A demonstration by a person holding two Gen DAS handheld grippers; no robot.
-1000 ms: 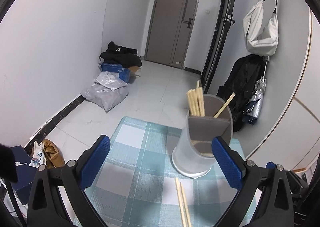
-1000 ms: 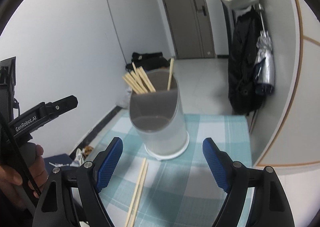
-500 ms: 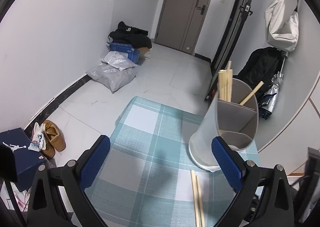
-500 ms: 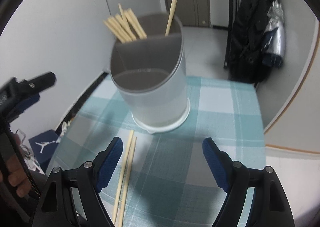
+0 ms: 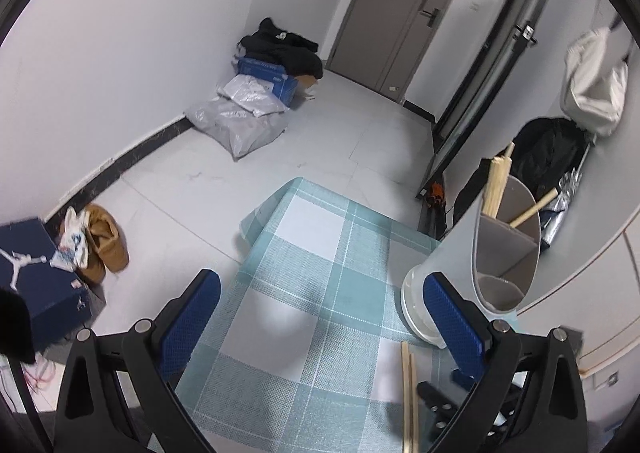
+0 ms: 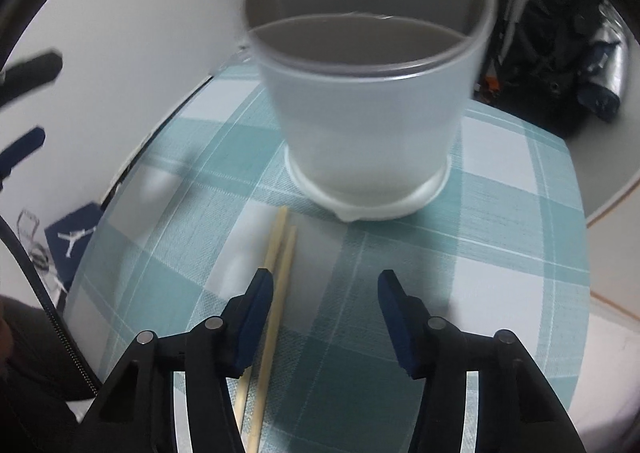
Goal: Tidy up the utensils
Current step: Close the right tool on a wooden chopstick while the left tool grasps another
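Note:
A pale grey utensil holder with inner dividers stands on the teal checked tablecloth. Several wooden chopsticks stick out of its back compartments. Two loose chopsticks lie side by side on the cloth in front of it. My right gripper hangs low over them with its jaws closing. One stick runs just inside the left finger and the other passes under it; the pads press on nothing. My left gripper is open and empty, left of the holder.
The table ends close behind the holder, with a white wall to the right. On the floor to the left are a blue shoebox, brown shoes and grey bags. Dark coats hang behind.
My right gripper has dropped toward the cloth and tipped downward, and its jaws have narrowed beside the loose chopsticks. My left gripper has swung left, so the holder now sits at its view's right edge.

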